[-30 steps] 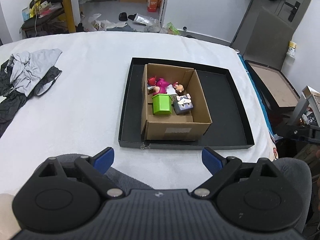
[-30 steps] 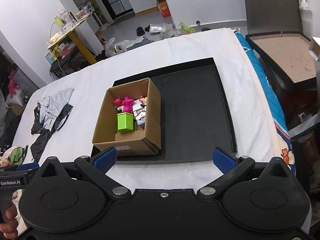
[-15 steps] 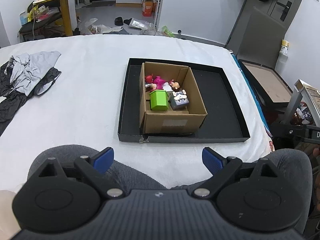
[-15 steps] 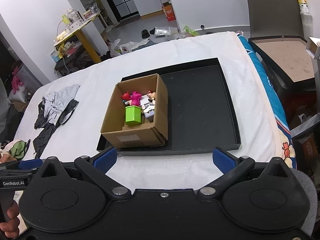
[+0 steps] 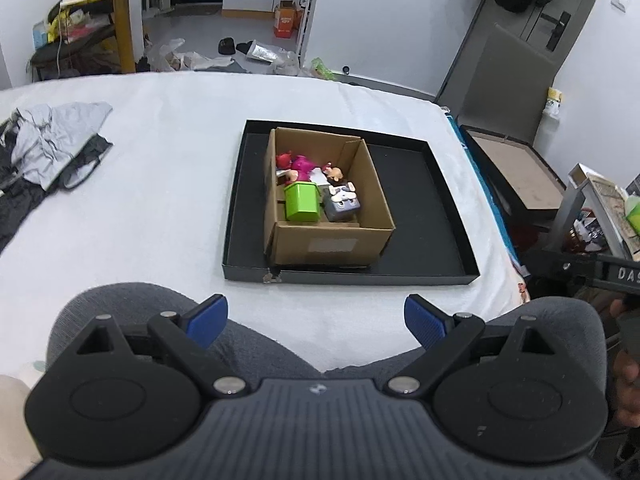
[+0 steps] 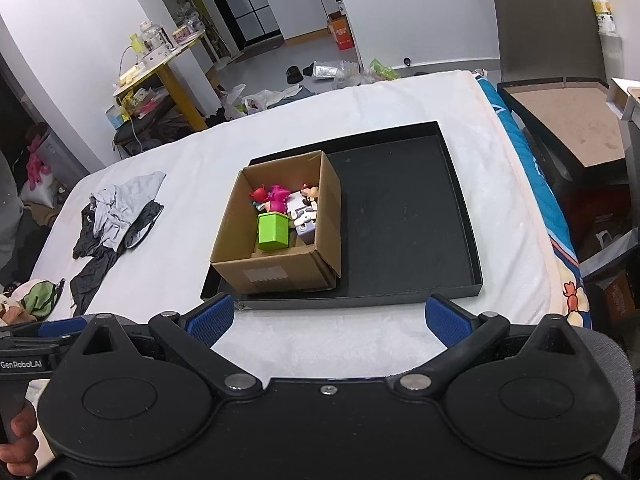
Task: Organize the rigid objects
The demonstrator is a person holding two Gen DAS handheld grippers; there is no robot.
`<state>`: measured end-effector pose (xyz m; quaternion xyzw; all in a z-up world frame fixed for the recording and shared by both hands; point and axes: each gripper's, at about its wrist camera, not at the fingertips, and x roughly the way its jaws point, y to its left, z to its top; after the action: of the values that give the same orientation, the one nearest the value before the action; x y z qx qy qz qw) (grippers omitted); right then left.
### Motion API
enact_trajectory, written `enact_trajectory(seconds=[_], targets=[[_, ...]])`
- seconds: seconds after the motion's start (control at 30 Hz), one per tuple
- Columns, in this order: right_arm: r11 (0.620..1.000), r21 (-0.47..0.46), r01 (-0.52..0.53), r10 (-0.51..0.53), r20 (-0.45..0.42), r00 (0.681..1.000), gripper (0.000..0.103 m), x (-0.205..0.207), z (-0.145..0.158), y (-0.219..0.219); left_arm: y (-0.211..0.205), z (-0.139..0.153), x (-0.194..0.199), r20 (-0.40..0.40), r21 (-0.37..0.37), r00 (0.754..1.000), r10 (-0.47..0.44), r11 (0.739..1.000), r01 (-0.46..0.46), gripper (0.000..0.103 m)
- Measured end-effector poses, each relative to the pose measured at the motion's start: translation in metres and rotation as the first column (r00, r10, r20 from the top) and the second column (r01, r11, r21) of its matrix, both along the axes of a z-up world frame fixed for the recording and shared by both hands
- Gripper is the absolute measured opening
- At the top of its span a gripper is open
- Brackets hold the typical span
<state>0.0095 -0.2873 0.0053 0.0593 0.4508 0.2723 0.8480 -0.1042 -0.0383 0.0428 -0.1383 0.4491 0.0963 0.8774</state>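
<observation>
An open cardboard box (image 5: 332,240) (image 6: 276,272) stands in the left half of a shallow black tray (image 5: 424,200) (image 6: 404,208) on a white bed. Inside it lie a green block (image 5: 303,201) (image 6: 273,232), a grey cube toy with white ears (image 5: 342,203) (image 6: 305,220), a pink figure (image 5: 303,165) (image 6: 277,197), a red figure (image 5: 283,159) and a small brown-headed figure (image 5: 335,173). My left gripper (image 5: 316,318) is open and holds nothing, well short of the tray. My right gripper (image 6: 328,318) is open too, just before the tray's near rim.
Grey and black clothes (image 5: 52,148) (image 6: 116,216) lie on the bed's left side. A person's grey-clad knees (image 5: 132,304) show under the left gripper. Another black tray with a brown floor (image 6: 568,128) sits off the bed's right edge. Clutter covers the floor beyond.
Both grippers have drawn back and risen a little, so the box and tray look smaller and farther. Both stayed open. The toys have not moved.
</observation>
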Motion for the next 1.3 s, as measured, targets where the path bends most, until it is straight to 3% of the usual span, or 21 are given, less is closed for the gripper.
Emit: enact_trajectory(seconds=[1.3], targets=[[1.000,-0.021,0.006,-0.005,0.042,0.999,0.103,-0.013,0.009,-0.018,-0.011,0.011,-0.007,0.010,0.058,1.000,-0.005,0.998,0.004,0.094]])
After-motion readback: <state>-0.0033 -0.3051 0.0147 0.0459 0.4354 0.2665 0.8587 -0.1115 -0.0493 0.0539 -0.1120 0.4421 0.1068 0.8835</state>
